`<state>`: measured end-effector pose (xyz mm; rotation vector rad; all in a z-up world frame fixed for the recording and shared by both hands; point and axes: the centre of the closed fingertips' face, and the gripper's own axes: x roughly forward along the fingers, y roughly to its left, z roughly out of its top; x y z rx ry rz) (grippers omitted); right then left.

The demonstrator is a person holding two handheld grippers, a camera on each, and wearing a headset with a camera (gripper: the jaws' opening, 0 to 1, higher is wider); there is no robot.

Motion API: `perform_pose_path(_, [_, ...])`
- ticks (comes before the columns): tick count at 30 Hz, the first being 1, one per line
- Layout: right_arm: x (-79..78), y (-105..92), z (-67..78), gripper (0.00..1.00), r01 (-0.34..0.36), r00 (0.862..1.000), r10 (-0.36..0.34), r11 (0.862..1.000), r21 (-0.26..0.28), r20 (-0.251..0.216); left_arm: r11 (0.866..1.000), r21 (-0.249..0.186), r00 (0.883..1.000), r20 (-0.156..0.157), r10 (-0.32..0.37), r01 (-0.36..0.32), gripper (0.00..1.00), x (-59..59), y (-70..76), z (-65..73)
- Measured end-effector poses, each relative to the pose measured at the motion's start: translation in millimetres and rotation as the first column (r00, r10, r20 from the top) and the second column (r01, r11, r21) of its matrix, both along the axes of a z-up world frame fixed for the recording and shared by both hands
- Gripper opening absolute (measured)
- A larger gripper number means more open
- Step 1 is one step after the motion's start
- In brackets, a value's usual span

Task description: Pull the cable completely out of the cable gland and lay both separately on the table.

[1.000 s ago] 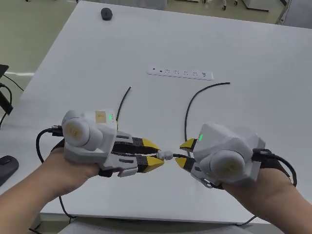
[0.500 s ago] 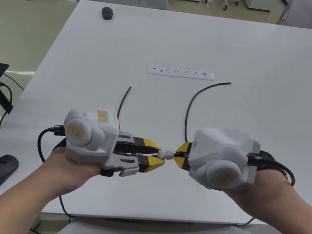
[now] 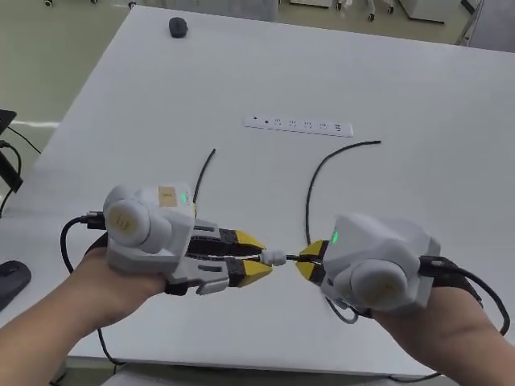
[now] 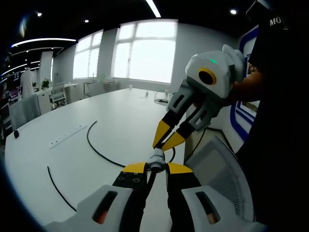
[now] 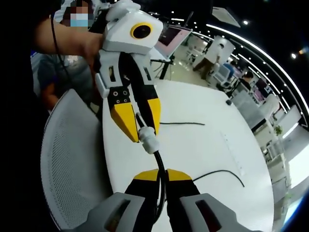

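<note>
A white cable gland (image 3: 273, 258) hangs above the table's near edge, with my left gripper (image 3: 260, 257) shut on it. In the left gripper view the cable gland (image 4: 155, 157) sits between my yellow fingertips (image 4: 135, 167). A black cable (image 3: 308, 197) runs from the gland, through my right gripper (image 3: 306, 260), then curves away across the table. The right gripper is shut on the cable just beside the gland. In the right gripper view the cable (image 5: 160, 162) leads from my own right gripper (image 5: 162, 174) up to the gland (image 5: 148, 139).
A white power strip (image 3: 298, 125) lies mid-table. A short loose black cable (image 3: 202, 172) lies left of centre. A dark round object (image 3: 178, 26) sits at the far left corner. The white table (image 3: 418, 80) has its front edge just under my hands. A mesh chair (image 5: 67, 159) stands below.
The right gripper's jaws, open around the cable a second ago, have shut on it beside the gland, and the gripper has rolled. The left gripper has kept still.
</note>
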<state>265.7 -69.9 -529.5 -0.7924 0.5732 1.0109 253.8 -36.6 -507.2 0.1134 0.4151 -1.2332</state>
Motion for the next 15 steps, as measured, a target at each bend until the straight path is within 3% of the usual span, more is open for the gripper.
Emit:
perform_pose_path(8, [6.8, -21.9, -12.4, 0.00, 0.078, 0.997, -0.078, 0.997, -0.004, -0.027, 1.000, 0.001, 1.000, -0.001, 0.003, -0.003, 0.15, -1.4, -1.3, 0.0])
perform_pose_path(15, [11.3, -45.4, -26.5, 0.00, 0.166, 0.984, -0.165, 0.986, 0.002, -0.065, 1.000, -0.001, 1.000, -0.006, 0.003, -0.003, 0.15, -4.6, -3.6, -0.8])
